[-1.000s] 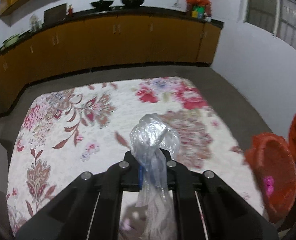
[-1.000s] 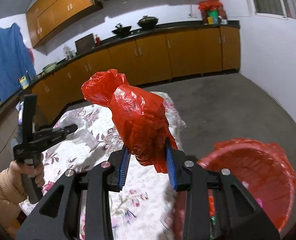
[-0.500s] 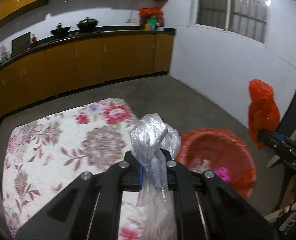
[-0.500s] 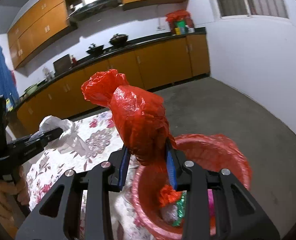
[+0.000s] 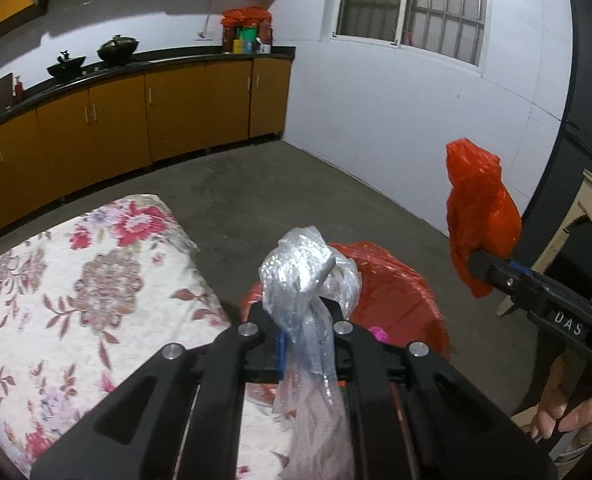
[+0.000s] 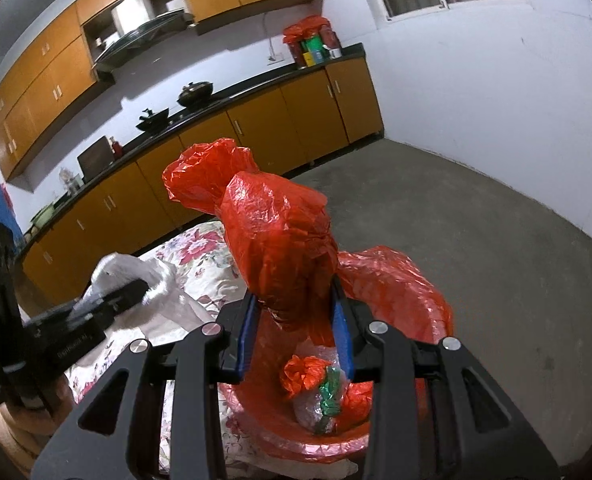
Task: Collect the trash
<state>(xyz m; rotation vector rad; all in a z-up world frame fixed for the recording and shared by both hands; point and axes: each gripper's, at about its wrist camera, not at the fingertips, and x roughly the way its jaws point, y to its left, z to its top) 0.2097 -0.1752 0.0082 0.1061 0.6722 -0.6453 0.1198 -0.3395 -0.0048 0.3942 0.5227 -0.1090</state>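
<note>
the white letters "das" stand on the black body of the right gripper (image 5: pixel 480 269) in the left wrist view; the left gripper's (image 6: pixel 135 292) marking is too blurred to read.

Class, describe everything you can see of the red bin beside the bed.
The red bin is a round basket lined with crinkly, glossy red plastic that bulges over its rim. It stands upright on the grey concrete floor, against the corner of the floral-covered bed. Inside lie crumpled red scraps, a clear wrapper, something green and a pink piece. The right gripper holds a red plastic bag above its opening; the left gripper holds a clear plastic bag near its rim.
</note>
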